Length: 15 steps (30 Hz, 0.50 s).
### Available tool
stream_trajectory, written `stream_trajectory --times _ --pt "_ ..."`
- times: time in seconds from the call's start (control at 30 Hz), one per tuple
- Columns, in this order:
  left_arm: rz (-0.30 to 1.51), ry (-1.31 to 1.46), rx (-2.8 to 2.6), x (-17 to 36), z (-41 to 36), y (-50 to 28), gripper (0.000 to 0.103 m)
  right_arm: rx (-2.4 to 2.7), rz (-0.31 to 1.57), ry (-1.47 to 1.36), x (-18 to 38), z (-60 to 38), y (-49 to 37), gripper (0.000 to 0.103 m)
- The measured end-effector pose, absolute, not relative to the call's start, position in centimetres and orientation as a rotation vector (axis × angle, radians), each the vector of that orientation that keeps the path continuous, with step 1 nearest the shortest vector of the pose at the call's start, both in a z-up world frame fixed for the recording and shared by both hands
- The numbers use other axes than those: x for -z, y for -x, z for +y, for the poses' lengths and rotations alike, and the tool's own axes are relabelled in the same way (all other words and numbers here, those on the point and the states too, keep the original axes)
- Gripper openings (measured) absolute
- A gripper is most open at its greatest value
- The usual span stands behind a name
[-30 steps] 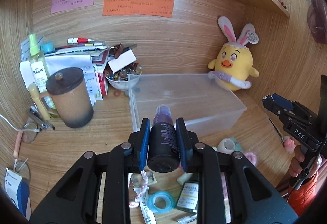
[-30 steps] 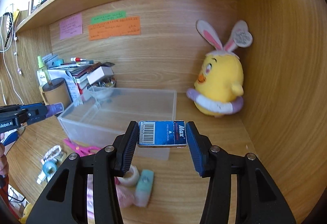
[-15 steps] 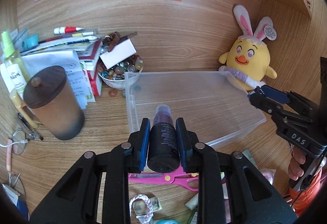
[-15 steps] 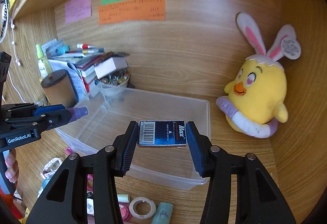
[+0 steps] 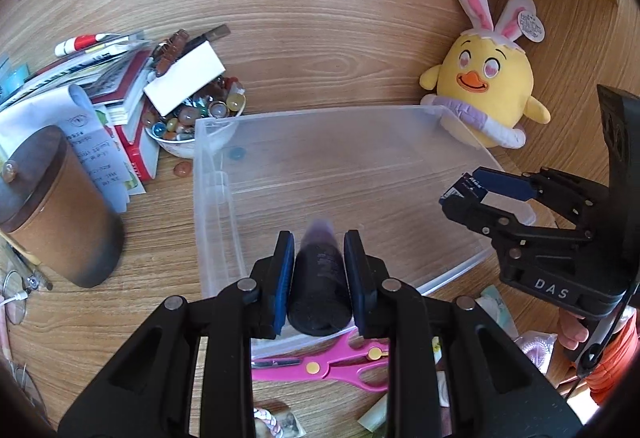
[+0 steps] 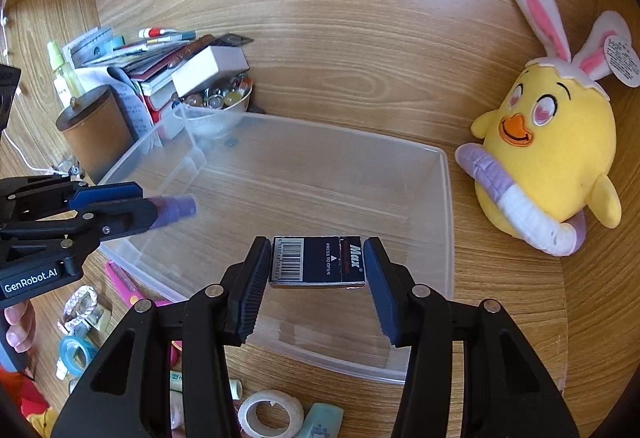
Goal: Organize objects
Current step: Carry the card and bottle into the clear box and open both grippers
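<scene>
Both loads now hang over the clear bin (image 6: 446,206) — bottle (image 5: 320,278) (cap seemingly purple), box (image 6: 318,260).

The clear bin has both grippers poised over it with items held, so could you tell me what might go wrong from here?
1. The left gripper holds the dark bottle lengthwise; released from above, it may roll or bounce inside the clear bin.
2. The right gripper clamps the small blue box only by its ends, so it could twist free.
3. Both grippers are over one bin and might collide.
</scene>
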<state>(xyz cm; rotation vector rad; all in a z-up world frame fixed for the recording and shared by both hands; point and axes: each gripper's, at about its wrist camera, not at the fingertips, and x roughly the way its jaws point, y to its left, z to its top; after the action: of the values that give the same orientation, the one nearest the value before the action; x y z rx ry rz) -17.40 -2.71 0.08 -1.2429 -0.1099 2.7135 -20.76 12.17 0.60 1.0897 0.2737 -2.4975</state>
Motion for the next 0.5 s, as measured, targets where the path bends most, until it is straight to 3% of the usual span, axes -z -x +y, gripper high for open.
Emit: stream_trajectory --times 0.27,0.33,0.4,0.5 --pt "-0.099 1.24 -2.698 -0.2 -2.5 17.5 0.026 2.461 0.299 -1.125 0.1 11.0 21.3 0.045" --pt "-0.117 1.239 -2.692 -0.4 -2.7 17.3 0.03 2.457 0.316 -1.124 0.0 10.8 21.2 0.045" --pt "-0.133 1.233 -2.697 -0.7 -3.0 17.0 0.046 2.457 0.33 -1.117 -0.1 10.7 20.9 0.048" --pt "-0.14 1.196 -2.729 -1.5 -3.2 16.3 0.059 2.464 0.341 -1.091 -0.7 10.6 20.4 0.057"
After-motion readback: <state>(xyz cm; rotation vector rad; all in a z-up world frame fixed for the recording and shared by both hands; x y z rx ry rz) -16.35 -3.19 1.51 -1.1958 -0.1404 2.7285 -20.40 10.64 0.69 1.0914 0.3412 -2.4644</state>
